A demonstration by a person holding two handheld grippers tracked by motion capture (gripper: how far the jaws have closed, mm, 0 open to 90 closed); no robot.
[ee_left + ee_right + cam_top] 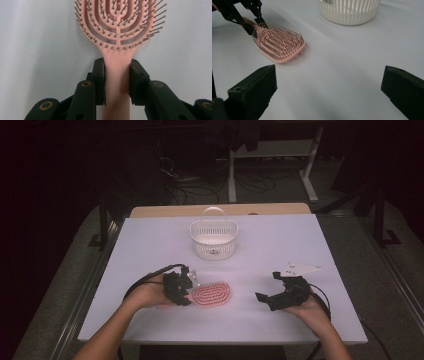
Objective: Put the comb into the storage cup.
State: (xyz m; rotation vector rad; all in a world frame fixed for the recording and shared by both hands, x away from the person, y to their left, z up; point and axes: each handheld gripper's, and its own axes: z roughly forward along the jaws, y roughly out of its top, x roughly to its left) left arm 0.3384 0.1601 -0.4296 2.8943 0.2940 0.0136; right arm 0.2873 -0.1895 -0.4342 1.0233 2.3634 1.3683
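A: The table carries the white basket by its far edge, apparently empty. The pink hairbrush lies near the front edge.

B: The left gripper pinches its handle; lift level, bristles up. The right gripper stands spread, its 2 jaws holding nothing.

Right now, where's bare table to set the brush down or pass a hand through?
Free: the strip between brush and right hand-held gripper; the table left of the basket, and the stretch to its right; the near edge. Crowded: where the left hand-held gripper clamps the brush handle.
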